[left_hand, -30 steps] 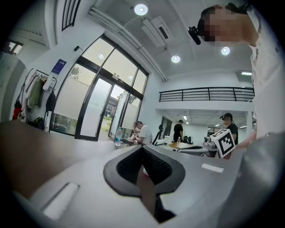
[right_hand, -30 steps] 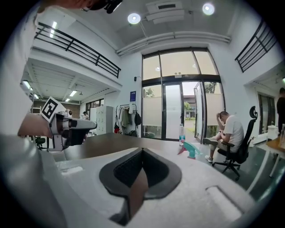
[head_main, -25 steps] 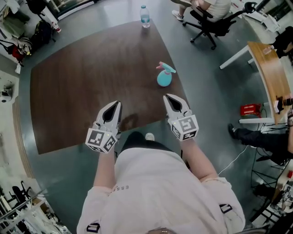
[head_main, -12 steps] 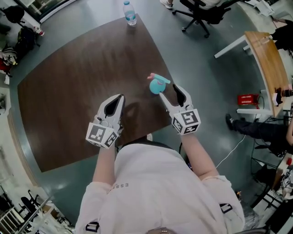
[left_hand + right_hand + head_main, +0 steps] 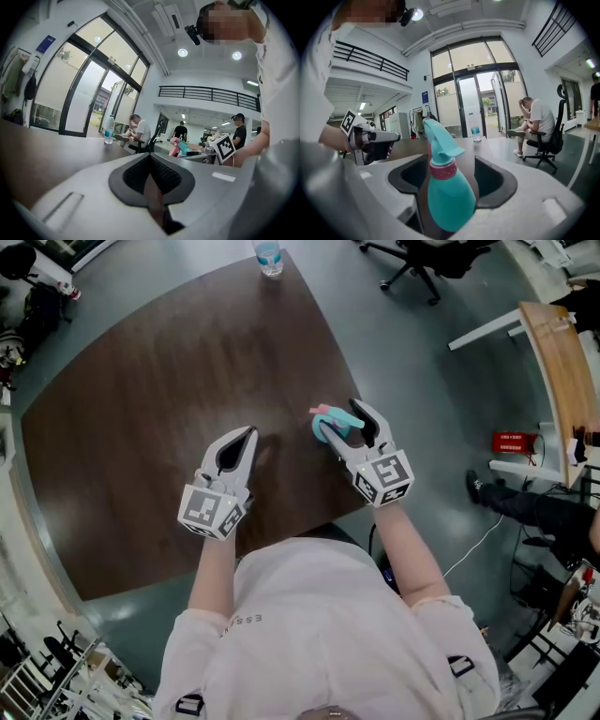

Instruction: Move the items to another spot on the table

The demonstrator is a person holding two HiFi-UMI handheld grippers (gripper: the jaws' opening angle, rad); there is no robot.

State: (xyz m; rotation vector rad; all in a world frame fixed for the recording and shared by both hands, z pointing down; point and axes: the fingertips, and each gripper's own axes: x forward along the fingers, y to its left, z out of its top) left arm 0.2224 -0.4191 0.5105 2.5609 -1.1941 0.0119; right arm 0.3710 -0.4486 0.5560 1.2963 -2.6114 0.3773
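A teal spray bottle [image 5: 335, 422] with a pink collar and a teal trigger head stands upright near the right edge of the dark wooden table [image 5: 159, 381]. My right gripper [image 5: 342, 418] has just been opening and now stands wide, one jaw on either side of the bottle. In the right gripper view the bottle [image 5: 450, 192] fills the gap, and I see no pad pressing on it. To its left, over bare table, my left gripper [image 5: 242, 434] is shut and empty; its pads [image 5: 161, 176] meet in the left gripper view.
A clear water bottle [image 5: 268, 257] stands at the table's far edge. An office chair [image 5: 422, 259] and a seated person [image 5: 536, 122] are beyond the table. A light wooden desk [image 5: 562, 362] and a red box [image 5: 513, 442] are on the right.
Both grippers moved forward over the table. The right gripper opened from shut and came round the spray bottle. The left gripper stayed shut.
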